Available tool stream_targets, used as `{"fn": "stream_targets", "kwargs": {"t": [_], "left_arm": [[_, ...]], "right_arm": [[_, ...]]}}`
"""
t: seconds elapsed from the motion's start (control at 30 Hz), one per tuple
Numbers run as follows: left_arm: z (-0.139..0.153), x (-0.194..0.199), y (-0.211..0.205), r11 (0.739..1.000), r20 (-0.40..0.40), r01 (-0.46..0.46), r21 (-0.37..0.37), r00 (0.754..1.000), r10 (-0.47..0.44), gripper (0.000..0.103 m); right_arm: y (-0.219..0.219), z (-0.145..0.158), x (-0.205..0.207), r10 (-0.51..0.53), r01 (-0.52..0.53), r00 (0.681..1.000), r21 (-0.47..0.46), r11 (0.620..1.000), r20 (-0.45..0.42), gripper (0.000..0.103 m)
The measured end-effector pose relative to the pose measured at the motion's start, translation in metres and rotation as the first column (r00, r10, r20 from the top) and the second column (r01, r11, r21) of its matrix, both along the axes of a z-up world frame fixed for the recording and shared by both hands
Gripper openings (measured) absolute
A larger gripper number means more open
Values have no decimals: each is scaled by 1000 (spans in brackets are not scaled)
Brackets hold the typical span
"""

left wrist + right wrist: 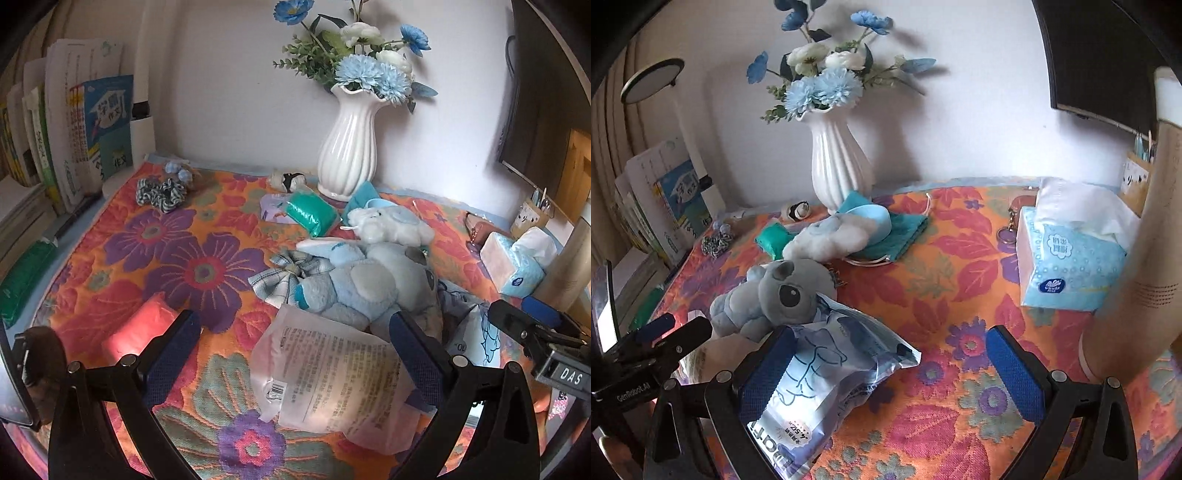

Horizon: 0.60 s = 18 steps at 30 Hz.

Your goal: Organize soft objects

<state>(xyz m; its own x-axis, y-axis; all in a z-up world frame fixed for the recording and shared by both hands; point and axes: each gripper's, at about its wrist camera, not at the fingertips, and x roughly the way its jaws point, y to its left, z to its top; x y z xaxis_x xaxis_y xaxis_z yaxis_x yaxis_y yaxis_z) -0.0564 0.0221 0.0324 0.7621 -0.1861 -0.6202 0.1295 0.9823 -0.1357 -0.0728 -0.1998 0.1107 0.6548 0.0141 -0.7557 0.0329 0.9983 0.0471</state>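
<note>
A blue plush koala (pixel 373 284) (pixel 775 295) lies mid-table on the floral cloth (pixel 177 254). A white-and-blue plush (pixel 388 225) (pixel 831 234) lies behind it. A white printed soft pack (pixel 332 373) lies between the fingers of my open left gripper (pixel 295 350). A red soft pack (pixel 140 332) sits by its left finger. A blue soft pack (pixel 827 373) lies by the left finger of my open right gripper (pixel 890 369). A plaid scrunchie (pixel 288 273), a striped scrunchie (pixel 160 194) (pixel 716 242), a green pack (pixel 312 214) (pixel 772 240) and teal cloth (pixel 905 229) lie around.
A white vase of blue flowers (pixel 349 144) (pixel 838 162) stands at the back. Books (pixel 74 129) stand at the left. A tissue box (pixel 517 262) (pixel 1071 266) and a tall beige cylinder (pixel 1152 221) stand at the right. The other gripper shows at each view's edge.
</note>
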Motion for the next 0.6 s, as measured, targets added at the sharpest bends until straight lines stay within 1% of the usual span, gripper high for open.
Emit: {"fn": "stream_targets", "kwargs": {"t": [0.2, 0.6], "left_arm": [[0, 1, 0, 1000, -10, -3, -3, 1000, 3, 102], [-1, 6, -1, 1000, -39, -4, -7, 999, 4, 102]], "right_arm": [[9, -1, -2, 21, -20, 1000, -52, 998, 6, 103], [9, -1, 0, 19, -19, 1000, -51, 999, 0, 103]]}}
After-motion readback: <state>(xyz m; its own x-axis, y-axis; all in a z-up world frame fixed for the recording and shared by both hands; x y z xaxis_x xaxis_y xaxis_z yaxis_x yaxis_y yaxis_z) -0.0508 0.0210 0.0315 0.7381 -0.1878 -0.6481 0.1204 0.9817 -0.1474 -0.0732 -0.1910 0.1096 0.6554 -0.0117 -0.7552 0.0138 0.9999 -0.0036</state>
